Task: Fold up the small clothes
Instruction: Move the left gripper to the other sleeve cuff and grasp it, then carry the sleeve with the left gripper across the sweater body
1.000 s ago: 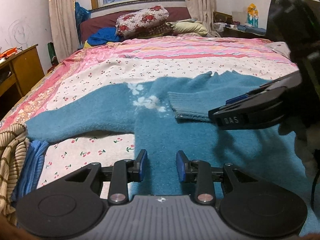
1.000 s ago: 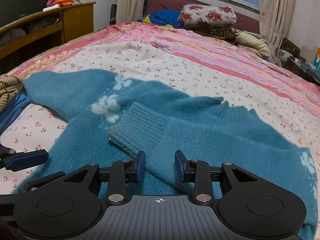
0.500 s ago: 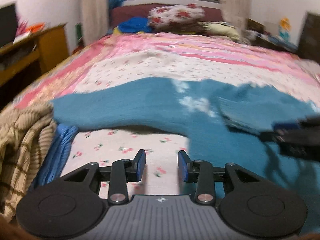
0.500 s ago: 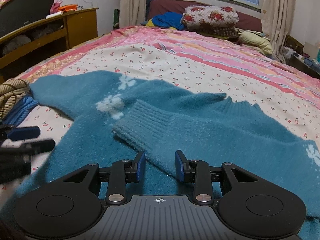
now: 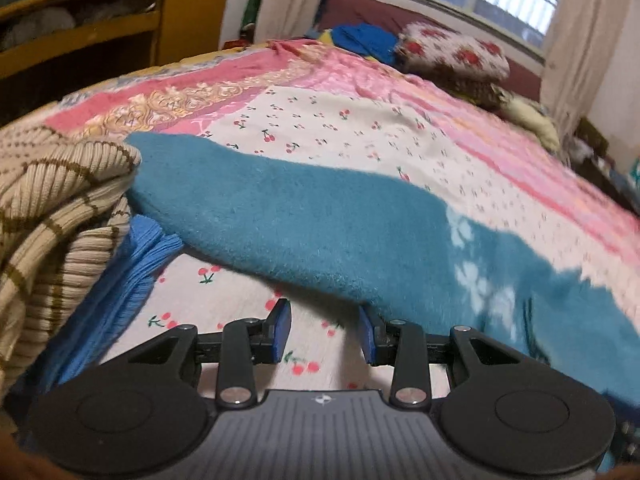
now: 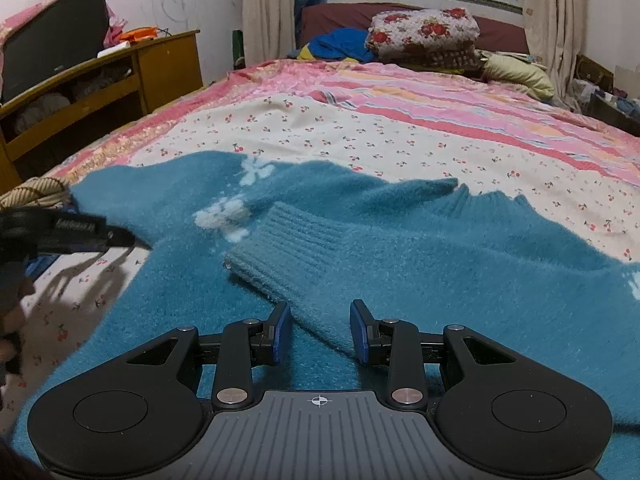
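So there's a fuzzy teal sweater (image 6: 400, 264) with little white flowers spread flat on the bed (image 6: 400, 136), which has a cherry-print and pink striped cover. One sleeve is folded in across the body, its ribbed cuff (image 6: 280, 240) lying near the white flowers. The other sleeve (image 5: 280, 216) stretches out flat toward the bed's edge, its end right by a beige striped knit (image 5: 52, 200) that sits on top of some folded blue fabric (image 5: 136, 256). The right gripper (image 6: 319, 330) hangs low over the folded sleeve, jaws parted with the sleeve's edge showing between them, not pinching it as far as I can see. The left gripper (image 5: 325, 330) sits just below the stretched-out sleeve, jaws released and gripping nothing, just bare sheet in the gap. In the right wrist view the left gripper pokes in from the left edge, close to that sleeve. Wooden shelf unit (image 6: 100, 92) along the wall, pillows up by the window
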